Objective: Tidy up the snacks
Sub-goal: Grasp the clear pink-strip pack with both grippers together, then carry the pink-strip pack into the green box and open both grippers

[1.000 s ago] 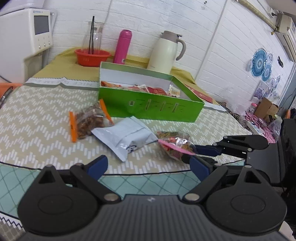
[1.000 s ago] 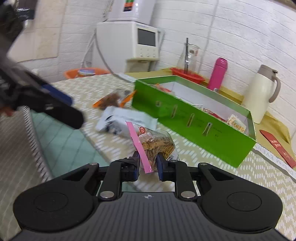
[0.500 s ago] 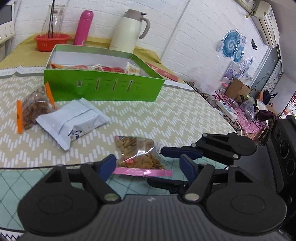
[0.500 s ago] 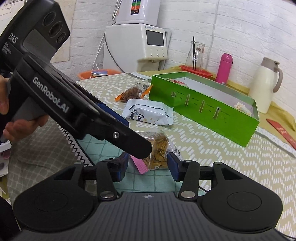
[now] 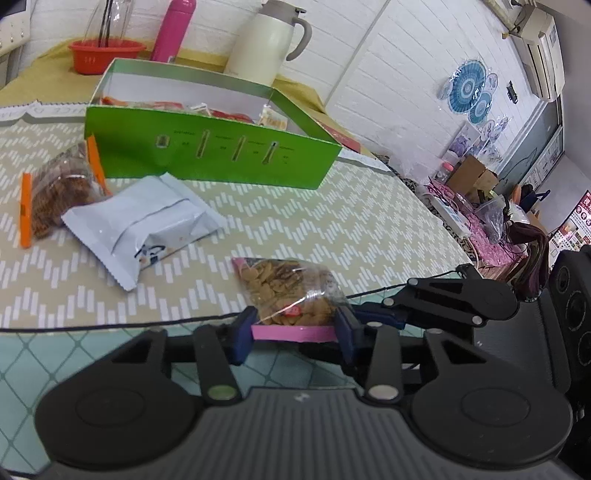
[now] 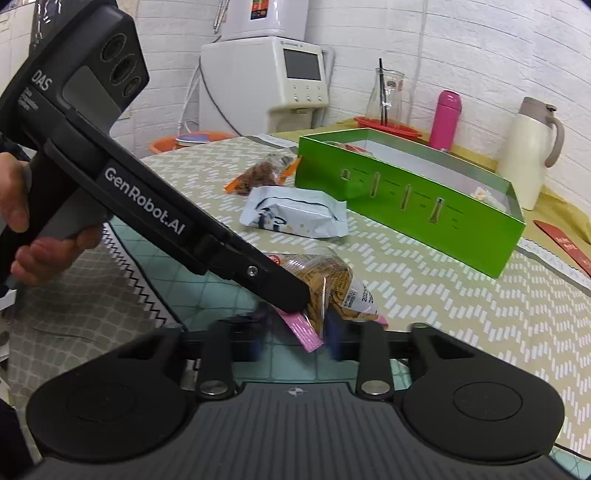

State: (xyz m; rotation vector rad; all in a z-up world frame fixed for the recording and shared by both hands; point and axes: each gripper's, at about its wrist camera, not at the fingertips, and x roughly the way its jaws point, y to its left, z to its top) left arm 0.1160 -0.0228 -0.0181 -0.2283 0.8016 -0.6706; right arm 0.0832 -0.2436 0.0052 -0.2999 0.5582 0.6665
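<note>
While our left claw (image 5: 293, 334) is closing on the pink sealed end of the clear snack bag (image 5: 291, 291), which is lying at the near edge of the table (image 5: 369, 229) short of the green box (image 5: 207, 155), we are seeing its pads flank only the slippery strip, so the bag could be squeezing out sideways. From the right wrist, our right claw (image 6: 295, 338) is closing on that same bag (image 6: 332, 288) under the other tool's finger, and the two could be colliding or tearing the film.

I read this as a home dining room: white brick walls, tablecloth-covered table (image 5: 332, 229), thermos jug (image 5: 264, 40), water dispenser (image 6: 266, 74), wall air conditioner (image 5: 543, 26).
</note>
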